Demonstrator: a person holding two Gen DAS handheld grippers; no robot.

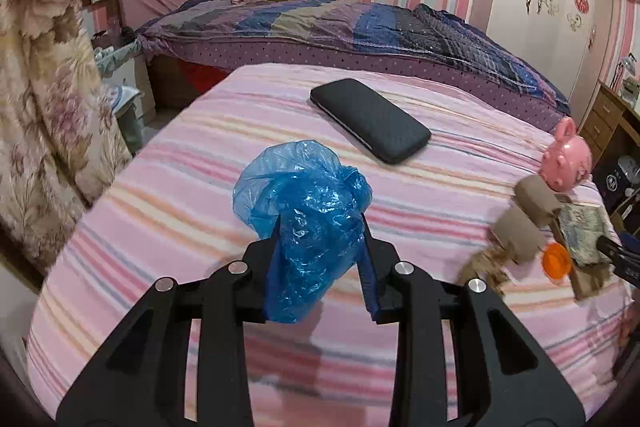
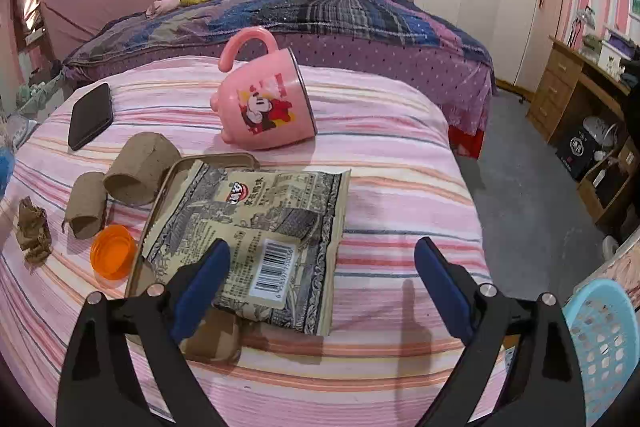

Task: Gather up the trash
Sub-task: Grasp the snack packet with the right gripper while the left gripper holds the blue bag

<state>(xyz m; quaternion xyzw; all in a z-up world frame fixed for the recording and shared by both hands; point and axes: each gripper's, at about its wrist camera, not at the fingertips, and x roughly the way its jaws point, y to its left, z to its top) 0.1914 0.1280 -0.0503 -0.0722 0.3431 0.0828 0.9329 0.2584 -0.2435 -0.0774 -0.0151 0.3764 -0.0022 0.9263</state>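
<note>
My left gripper (image 1: 320,227) is shut on a crumpled blue plastic bag (image 1: 304,195), held just above the pink striped bedspread (image 1: 160,219). My right gripper (image 2: 323,251) is open and hovers low over a printed snack wrapper (image 2: 260,211), with its left finger over the wrapper's near corner. The wrapper lies on a tan cardboard tray (image 2: 216,159). Left of it are two cardboard tubes (image 2: 140,171), an orange cap (image 2: 113,257) and a wad of brown paper (image 2: 34,231). In the left wrist view the same tubes (image 1: 536,199) and cap (image 1: 556,261) show blurred at the right.
A pink mug (image 2: 264,103) lies on its side beyond the wrapper. A black phone-like case (image 2: 90,115) rests at the far left of the bedspread. A light blue perforated basket (image 2: 604,339) stands at the lower right, off the edge. A bed, wardrobe and wooden desk lie beyond.
</note>
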